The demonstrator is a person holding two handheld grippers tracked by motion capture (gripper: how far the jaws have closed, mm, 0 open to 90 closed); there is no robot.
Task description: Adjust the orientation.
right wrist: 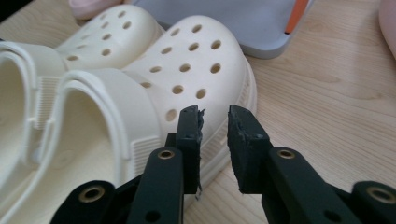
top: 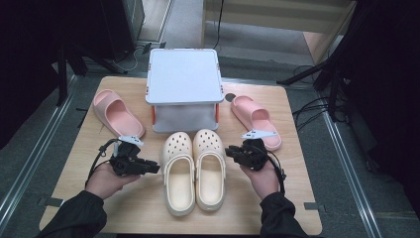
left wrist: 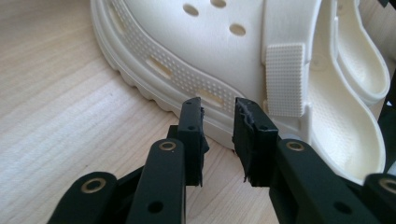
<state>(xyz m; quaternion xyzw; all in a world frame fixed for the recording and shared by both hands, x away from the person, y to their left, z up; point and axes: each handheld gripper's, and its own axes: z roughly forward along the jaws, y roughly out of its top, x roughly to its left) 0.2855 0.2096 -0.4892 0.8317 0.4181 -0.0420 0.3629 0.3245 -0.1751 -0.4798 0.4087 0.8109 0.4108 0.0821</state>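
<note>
Fingers [top: 153, 169] beside forward-pointing clogs [top: 194, 168]

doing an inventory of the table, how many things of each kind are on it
cream clogs: 2, side by side in the middle, left clog and right clog
pink slides: 2, left slide and right slide, one at each side of the table
grey folding stand: 1, at the back
total: 5
</note>
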